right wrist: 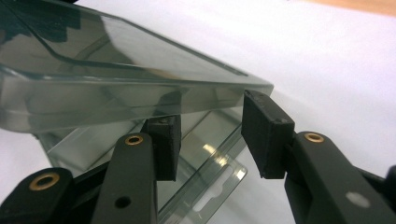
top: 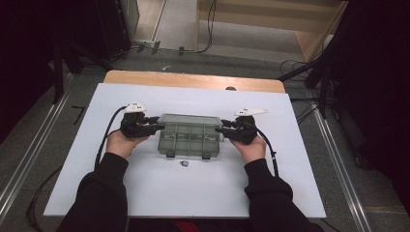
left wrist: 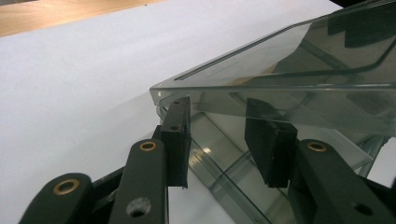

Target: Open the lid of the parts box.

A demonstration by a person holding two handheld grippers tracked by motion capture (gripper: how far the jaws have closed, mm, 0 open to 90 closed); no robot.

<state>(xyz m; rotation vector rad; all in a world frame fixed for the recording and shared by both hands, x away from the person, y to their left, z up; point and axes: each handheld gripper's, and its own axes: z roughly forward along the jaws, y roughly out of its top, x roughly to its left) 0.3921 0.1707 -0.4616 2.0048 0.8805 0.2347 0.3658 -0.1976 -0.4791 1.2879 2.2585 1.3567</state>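
A clear plastic compartment box lies on the white sheet, its two front latches toward the person. My left gripper is at its left end and my right gripper at its right end. In the left gripper view the lid stands slightly lifted over the base. My left gripper has its jaws apart under the lid's end rim, pressing on nothing. In the right gripper view my right gripper is likewise open beneath the lid, with one pad at its corner.
A small dark piece lies on the sheet just in front of the box. The wooden table edge runs along the back. Cables trail from both grippers over the sheet. Dark stands and floor cables surround the table.
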